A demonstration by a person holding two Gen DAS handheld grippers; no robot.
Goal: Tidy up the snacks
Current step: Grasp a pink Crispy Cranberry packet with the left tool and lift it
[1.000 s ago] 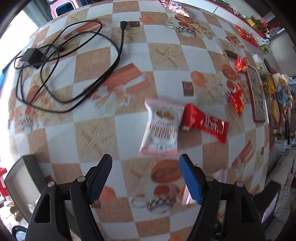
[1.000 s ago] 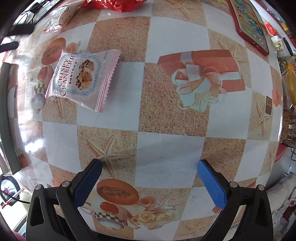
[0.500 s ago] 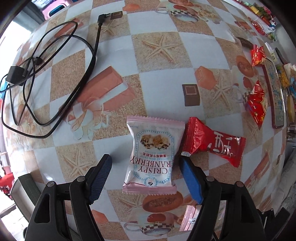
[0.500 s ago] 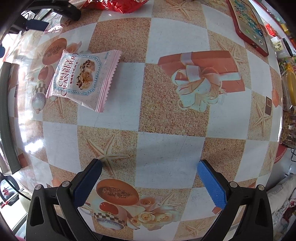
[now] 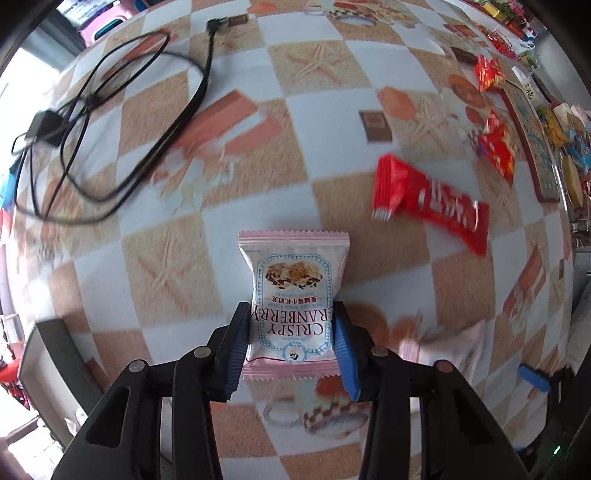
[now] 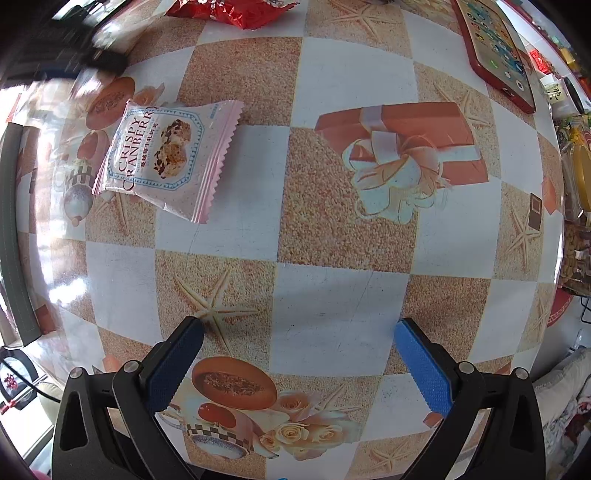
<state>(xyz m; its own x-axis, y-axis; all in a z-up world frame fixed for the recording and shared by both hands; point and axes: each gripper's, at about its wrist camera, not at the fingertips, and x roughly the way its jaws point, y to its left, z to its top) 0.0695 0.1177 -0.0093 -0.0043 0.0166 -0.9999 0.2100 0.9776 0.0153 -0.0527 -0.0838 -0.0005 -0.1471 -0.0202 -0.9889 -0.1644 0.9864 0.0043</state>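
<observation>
A pink Crispy Cranberry packet sits between the blue pads of my left gripper. The jaws are closing, and both pads press on the packet's sides. The packet looks sharp while the checkered tablecloth under it is blurred. A red snack bar lies to the right of it. A second pink cranberry packet lies flat at the upper left of the right wrist view. My right gripper hangs open over bare tablecloth, well apart from that packet, with nothing between its fingers.
A black cable with a plug loops over the table's far left. Small red snack packets and a phone in a red case lie to the right. A red wrapper lies beyond the second packet. A dark box stands at the table's edge.
My left gripper came down over the pink packet and its jaws narrowed from wide apart onto the packet's sides. The right gripper stayed where it was, still open.
</observation>
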